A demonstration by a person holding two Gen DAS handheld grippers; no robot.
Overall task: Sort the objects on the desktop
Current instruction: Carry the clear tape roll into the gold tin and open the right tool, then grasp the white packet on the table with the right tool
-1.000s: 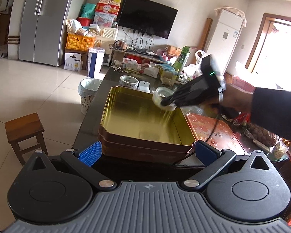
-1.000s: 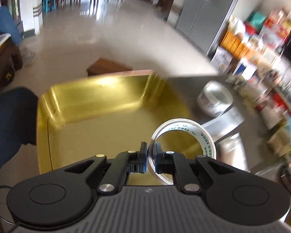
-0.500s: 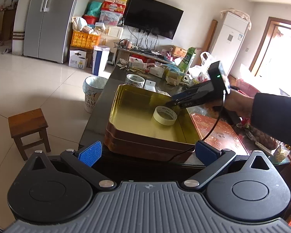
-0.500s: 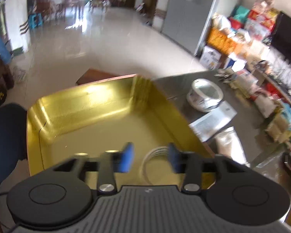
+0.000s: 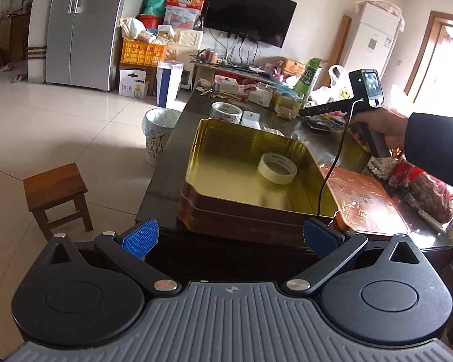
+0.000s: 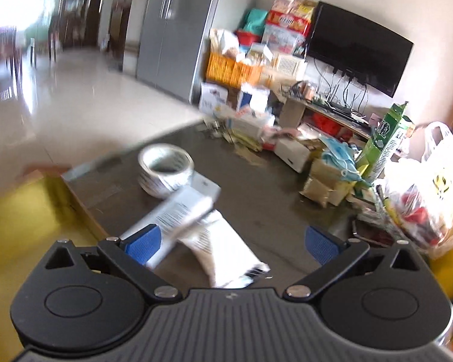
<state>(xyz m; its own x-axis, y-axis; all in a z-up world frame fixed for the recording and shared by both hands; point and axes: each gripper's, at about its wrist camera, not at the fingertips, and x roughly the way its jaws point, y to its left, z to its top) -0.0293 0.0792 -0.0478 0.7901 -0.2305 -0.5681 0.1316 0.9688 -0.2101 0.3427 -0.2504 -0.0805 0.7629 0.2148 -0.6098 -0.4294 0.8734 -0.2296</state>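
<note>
Both grippers are gaping empty: right gripper (image 6: 231,241) hovering over the table (image 6: 256,181), left gripper (image 5: 231,236) facing the tin (image 5: 226,163), tape (image 5: 277,168) lying inside at 3 o'clock.

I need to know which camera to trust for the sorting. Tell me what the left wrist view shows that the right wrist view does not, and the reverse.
Only the left wrist view shows the small tape roll lying inside the gold tin, the tin's lid, and the open left gripper. Only the right wrist view shows the white packets under the open right gripper. Both show the large tape roll on the dark table.
</note>
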